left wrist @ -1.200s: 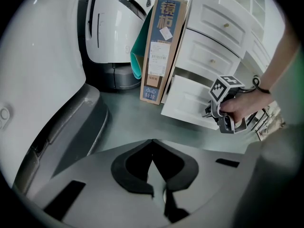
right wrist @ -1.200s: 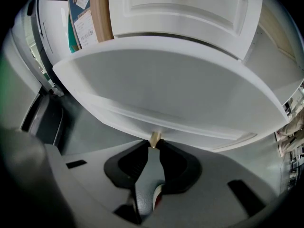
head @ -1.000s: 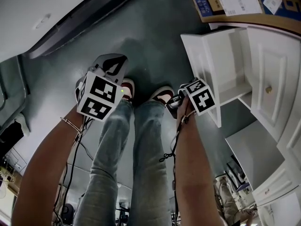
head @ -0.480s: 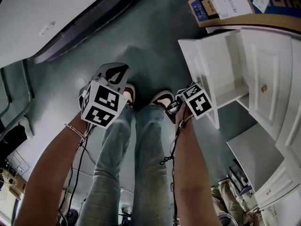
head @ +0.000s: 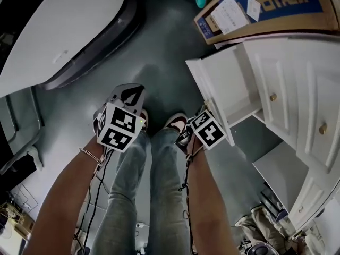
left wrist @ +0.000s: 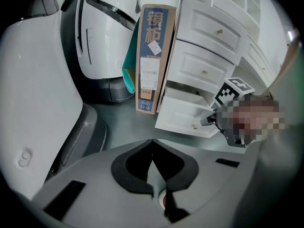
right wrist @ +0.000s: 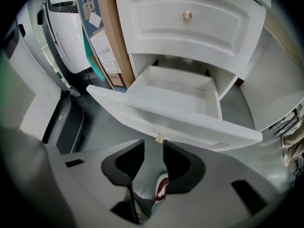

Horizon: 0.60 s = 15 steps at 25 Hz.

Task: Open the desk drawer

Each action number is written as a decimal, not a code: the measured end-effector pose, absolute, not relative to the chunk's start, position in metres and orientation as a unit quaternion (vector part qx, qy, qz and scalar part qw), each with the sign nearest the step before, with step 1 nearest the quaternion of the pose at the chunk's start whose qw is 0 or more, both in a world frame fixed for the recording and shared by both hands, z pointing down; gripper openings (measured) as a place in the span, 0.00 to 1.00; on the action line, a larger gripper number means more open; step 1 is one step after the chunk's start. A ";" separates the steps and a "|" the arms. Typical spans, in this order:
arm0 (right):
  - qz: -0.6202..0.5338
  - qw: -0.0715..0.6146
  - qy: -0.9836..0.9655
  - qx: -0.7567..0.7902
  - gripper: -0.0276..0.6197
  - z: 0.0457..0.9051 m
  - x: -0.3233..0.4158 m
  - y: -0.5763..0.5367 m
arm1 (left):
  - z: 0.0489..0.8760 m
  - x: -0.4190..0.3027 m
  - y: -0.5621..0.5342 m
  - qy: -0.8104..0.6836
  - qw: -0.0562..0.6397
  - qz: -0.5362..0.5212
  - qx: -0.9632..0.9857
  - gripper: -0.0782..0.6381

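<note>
The white drawer of the cabinet stands pulled out and empty, its front panel toward me. A small brass knob sits on that panel. My right gripper is open just below the knob; its jaws have just been opening, and the pads do not touch the knob. In the head view its marker cube hides the jaws. My left gripper hangs over the floor left of the drawer, its fingertips together and nothing between them.
A white cabinet with knobbed drawers fills the right. A tall cardboard box leans beside it. A large white appliance lies at the left. My legs in jeans and shoes stand on the grey floor.
Both grippers have risen a little and the view has swung toward the cabinet. The right gripper's cube has drawn slightly back from the drawer front. The drawer stays pulled out throughout.
</note>
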State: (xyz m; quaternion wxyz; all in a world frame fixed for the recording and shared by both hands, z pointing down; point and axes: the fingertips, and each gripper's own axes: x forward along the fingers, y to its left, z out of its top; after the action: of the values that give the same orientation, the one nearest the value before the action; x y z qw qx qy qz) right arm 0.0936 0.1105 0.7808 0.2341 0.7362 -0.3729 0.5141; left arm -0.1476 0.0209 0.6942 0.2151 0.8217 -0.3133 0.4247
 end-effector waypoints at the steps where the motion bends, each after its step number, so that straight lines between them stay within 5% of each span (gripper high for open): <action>1: 0.515 0.229 -0.376 0.736 0.25 0.773 0.094 0.110 | 0.689 -0.145 0.019 -0.316 0.217 0.422 0.822 0.13; 15: 0.494 0.207 -0.382 0.754 0.26 0.669 0.123 0.110 | 0.626 -0.126 0.015 -0.319 0.220 0.417 0.822 0.13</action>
State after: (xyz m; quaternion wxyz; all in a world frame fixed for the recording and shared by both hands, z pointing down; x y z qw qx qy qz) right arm 0.1232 0.1098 0.6690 0.2071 0.7536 -0.3815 0.4936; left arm -0.1256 0.0146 0.6262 0.2200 0.8222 -0.3186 0.4173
